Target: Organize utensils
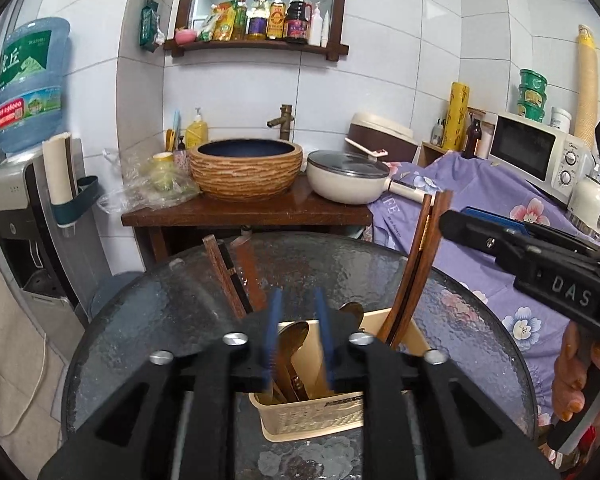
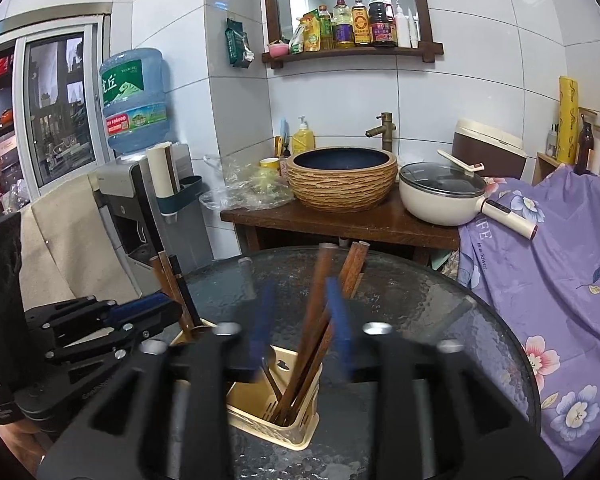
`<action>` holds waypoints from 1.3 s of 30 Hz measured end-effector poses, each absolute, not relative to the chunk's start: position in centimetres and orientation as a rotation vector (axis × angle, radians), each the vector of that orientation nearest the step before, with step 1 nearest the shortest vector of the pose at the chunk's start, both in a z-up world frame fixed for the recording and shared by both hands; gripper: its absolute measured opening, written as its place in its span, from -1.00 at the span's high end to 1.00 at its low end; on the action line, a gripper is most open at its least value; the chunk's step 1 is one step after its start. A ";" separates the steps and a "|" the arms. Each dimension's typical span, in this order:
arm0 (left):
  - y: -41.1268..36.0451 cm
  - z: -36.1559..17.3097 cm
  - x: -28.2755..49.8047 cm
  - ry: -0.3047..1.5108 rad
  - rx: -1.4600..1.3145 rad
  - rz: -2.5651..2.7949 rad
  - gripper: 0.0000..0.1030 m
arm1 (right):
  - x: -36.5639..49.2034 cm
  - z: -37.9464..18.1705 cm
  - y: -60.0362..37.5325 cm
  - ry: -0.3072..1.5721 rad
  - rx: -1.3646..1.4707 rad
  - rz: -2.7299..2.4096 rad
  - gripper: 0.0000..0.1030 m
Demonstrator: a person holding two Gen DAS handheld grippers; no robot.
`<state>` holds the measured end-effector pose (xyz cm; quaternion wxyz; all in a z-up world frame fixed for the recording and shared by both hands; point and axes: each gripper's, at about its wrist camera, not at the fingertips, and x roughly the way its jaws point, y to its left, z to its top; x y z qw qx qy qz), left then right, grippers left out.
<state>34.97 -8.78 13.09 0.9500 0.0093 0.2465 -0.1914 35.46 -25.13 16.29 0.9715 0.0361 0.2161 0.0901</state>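
**Both tongs parted over the utensil basket**

Left wrist view: your left tongs [image 1: 298, 336] stand partly open, the blue pads [image 1: 274, 332] apart with a clear gap. Gold spoons [image 1: 294, 344] stand between them in the cream utensil basket [image 1: 308, 416], but the pads do not press on them; the tongs are released. The basket sits on the round glass worktop [image 1: 160, 300], directly below the tongs at 6 o'clock. Brown wooden chopsticks [image 1: 416, 264] lean out of the basket toward 1 o'clock, and more dark sticks [image 1: 228, 276] rise at 11 o'clock. Your right tongs [image 1: 456, 224] reach in from 3 o'clock, close beside the tops of the leaning chopsticks; whether they touch is unclear from here.

Right wrist view: your right tongs [image 2: 300, 328] stand about half open. The chopsticks [image 2: 320, 320] rise through the gap from the basket [image 2: 268, 420], lying near the right-hand pad [image 2: 338, 320]; motion blur hides whether they touch, and they look let go. Your left tongs [image 2: 156, 308] show at 9 o'clock, next to the sticks [image 2: 176, 292] there.
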 end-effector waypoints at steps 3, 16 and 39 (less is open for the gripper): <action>-8.1 13.8 33.9 0.461 0.005 -0.386 0.13 | 34.5 16.6 -25.3 0.412 0.068 0.176 -0.03; -3.0 9.8 21.7 0.284 0.023 -0.217 -0.88 | 20.9 11.6 -23.7 0.246 -0.005 0.105 -0.79; 0.6 2.8 3.4 0.257 -0.003 -0.150 -0.88 | -1.7 2.0 -19.2 0.226 -0.035 0.030 -0.89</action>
